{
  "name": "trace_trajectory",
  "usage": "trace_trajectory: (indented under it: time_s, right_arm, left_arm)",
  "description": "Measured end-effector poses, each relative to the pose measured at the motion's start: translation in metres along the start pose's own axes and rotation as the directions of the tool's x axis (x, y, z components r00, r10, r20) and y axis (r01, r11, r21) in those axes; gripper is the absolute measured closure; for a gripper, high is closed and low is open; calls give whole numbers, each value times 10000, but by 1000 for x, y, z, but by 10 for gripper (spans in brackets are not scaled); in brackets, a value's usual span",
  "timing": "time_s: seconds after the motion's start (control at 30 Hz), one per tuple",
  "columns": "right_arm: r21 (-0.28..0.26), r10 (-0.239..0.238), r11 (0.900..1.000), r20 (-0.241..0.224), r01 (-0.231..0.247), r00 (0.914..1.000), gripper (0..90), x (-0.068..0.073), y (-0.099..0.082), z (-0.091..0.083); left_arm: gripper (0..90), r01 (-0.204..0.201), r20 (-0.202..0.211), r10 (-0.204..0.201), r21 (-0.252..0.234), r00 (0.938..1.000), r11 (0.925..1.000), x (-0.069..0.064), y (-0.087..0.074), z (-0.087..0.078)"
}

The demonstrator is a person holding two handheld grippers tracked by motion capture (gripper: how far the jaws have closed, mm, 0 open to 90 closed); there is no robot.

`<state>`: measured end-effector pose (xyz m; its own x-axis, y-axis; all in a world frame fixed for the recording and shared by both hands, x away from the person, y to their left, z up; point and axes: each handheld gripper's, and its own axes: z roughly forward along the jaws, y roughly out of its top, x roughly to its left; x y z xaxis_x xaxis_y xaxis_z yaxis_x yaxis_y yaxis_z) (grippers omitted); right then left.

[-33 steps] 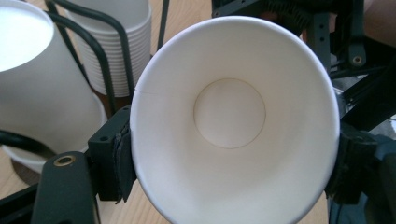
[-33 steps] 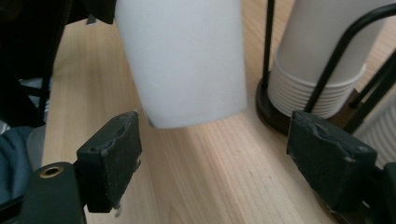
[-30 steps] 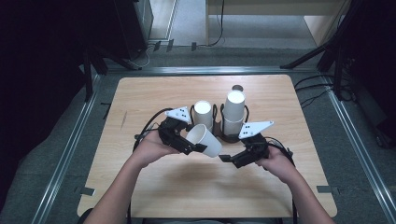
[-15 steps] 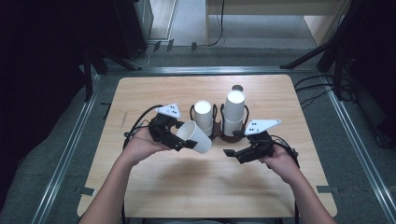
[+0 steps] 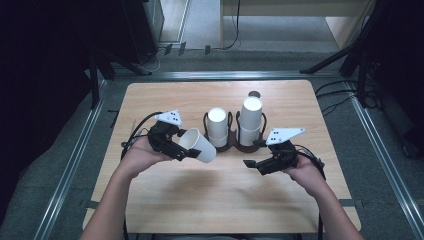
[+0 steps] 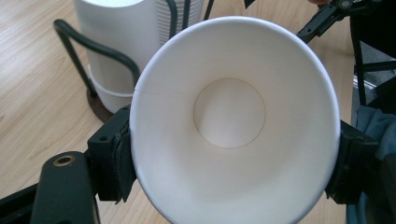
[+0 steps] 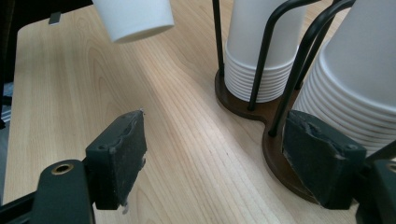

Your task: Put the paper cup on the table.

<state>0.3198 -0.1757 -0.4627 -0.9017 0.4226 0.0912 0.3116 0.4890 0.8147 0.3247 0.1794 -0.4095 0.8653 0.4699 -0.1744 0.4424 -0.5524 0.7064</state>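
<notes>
My left gripper (image 5: pixel 189 150) is shut on a white paper cup (image 5: pixel 199 145), held tilted above the table with its mouth toward the hand. In the left gripper view the pads (image 6: pixel 114 156) press both sides of the cup's (image 6: pixel 233 116) rim. My right gripper (image 5: pixel 251 163) is open low over the table, right of the cup. Its jaws have just been closing a little, with nothing between them (image 7: pixel 219 163). The held cup's (image 7: pixel 135 16) base shows at the top of the right gripper view.
A black wire holder on a brown base (image 5: pixel 234 148) stands mid-table with two stacks of upside-down white cups (image 5: pixel 217 126) (image 5: pixel 250 120). The right gripper's right pad (image 7: pixel 322 161) sits close to that base (image 7: pixel 280 154). Bare wood table (image 5: pixel 210 200) lies in front.
My left gripper has carried the cup to the left, away from the right gripper, which was at the cup's base a second ago. The right hand has stayed roughly in place.
</notes>
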Motion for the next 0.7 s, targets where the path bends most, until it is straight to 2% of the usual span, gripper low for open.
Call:
trace_trajectory:
  time_s: [0.13,0.4,0.7]
  right_arm:
    - [48,-333,9994,230,332,9992,224,-2,-1,0]
    - [82,-270,9996,221,268,9994,224,-4,-1,0]
    - [129,-256,9996,211,254,9994,224,-5,-2,0]
  left_arm:
    - [205,138,-156,-139,-40,9998,9999,5,-4,-7]
    - [205,460,-472,-458,15,9978,9989,17,-15,-18]
    - [205,986,-1062,-989,-82,9894,9951,34,-30,-35]
